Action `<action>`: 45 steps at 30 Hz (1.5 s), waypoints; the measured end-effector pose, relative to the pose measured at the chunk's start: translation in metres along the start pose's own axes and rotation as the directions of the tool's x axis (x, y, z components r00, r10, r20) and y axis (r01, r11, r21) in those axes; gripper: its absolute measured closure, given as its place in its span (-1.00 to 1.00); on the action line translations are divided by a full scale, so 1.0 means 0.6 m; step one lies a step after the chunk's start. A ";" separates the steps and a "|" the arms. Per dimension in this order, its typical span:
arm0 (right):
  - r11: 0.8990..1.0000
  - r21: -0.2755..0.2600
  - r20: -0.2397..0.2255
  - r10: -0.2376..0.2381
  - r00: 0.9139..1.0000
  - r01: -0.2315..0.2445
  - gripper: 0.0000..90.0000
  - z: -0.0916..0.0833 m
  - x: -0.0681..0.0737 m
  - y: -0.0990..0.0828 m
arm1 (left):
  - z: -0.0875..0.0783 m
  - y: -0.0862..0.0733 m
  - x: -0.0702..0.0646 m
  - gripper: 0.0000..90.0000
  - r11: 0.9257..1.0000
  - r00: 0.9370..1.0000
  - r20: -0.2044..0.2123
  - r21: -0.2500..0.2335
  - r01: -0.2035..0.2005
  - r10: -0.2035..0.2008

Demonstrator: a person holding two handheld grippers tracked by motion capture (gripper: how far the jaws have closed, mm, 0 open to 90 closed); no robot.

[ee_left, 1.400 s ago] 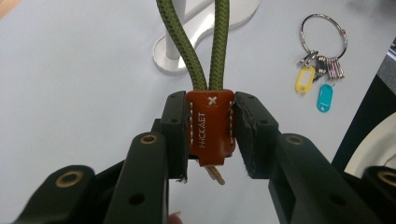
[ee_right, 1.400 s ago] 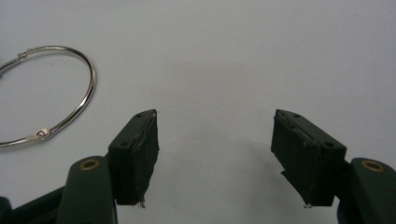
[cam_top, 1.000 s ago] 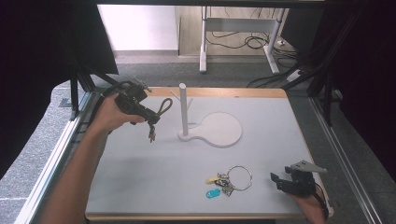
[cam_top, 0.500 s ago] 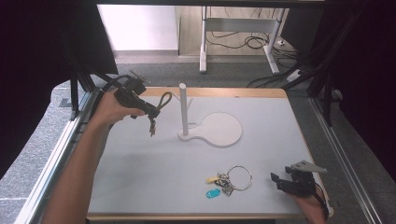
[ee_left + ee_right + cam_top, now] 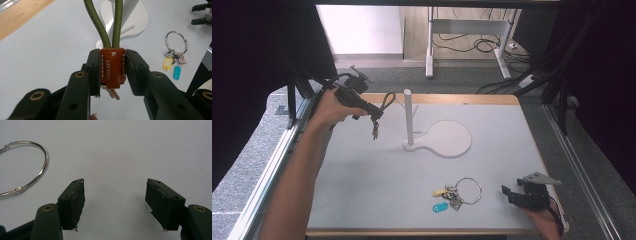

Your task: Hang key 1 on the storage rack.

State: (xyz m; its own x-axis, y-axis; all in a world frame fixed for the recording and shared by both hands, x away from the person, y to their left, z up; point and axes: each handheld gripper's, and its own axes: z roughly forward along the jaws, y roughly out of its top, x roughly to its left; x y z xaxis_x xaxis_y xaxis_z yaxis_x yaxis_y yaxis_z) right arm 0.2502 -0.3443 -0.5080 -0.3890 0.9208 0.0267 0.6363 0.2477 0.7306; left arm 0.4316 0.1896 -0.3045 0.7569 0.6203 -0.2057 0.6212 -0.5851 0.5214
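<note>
Left gripper (image 5: 374,116) clamped on brown leather key fob (image 5: 112,67) with olive-green braided cord loop (image 5: 111,23), both pads pressed flat against fob sides; brass keys (image 5: 111,93) dangling below the fob. Held in the air over far-left part of grey tabletop (image 5: 362,175), just left of white upright post (image 5: 408,116) on its white round-ended base plate (image 5: 447,138), cord loop near the post, not touching as far as visible. Right gripper (image 5: 115,205) jaws spread wide, nothing between them, parked low at near-right corner of the table. Large silver key ring (image 5: 468,190) with yellow tag (image 5: 439,192), blue tag (image 5: 440,207) and small metal keys lying flat on tabletop just left of right gripper, apart from it
</note>
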 end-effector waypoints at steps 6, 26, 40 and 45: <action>1.000 0.004 -0.001 -0.003 1.000 0.003 -0.28 0.001 0.001 0.000 | 0.007 0.009 0.007 0.48 1.000 1.000 0.004 0.006 0.003 -0.003; 1.000 0.008 -0.001 -0.005 1.000 0.005 -0.28 0.002 0.000 0.000 | 0.042 0.020 0.004 0.48 0.999 1.000 0.011 0.039 -0.003 0.003; 1.000 0.010 0.000 -0.008 1.000 0.008 -0.28 0.002 0.001 0.000 | 0.064 0.012 0.002 0.48 0.999 1.000 0.014 0.037 -0.010 0.009; 1.000 0.014 -0.001 -0.010 1.000 0.010 -0.28 0.004 0.001 0.000 | 0.074 0.012 -0.002 0.48 0.999 1.000 0.020 0.043 -0.017 0.016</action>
State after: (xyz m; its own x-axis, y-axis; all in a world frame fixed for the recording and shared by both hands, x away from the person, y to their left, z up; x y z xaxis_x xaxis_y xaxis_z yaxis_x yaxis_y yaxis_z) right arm 0.2511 -0.3429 -0.5096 -0.3956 0.9182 0.0201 0.6416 0.2606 0.7214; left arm 0.4445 0.1615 -0.3372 0.7706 0.6003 -0.2140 0.6165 -0.6171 0.4890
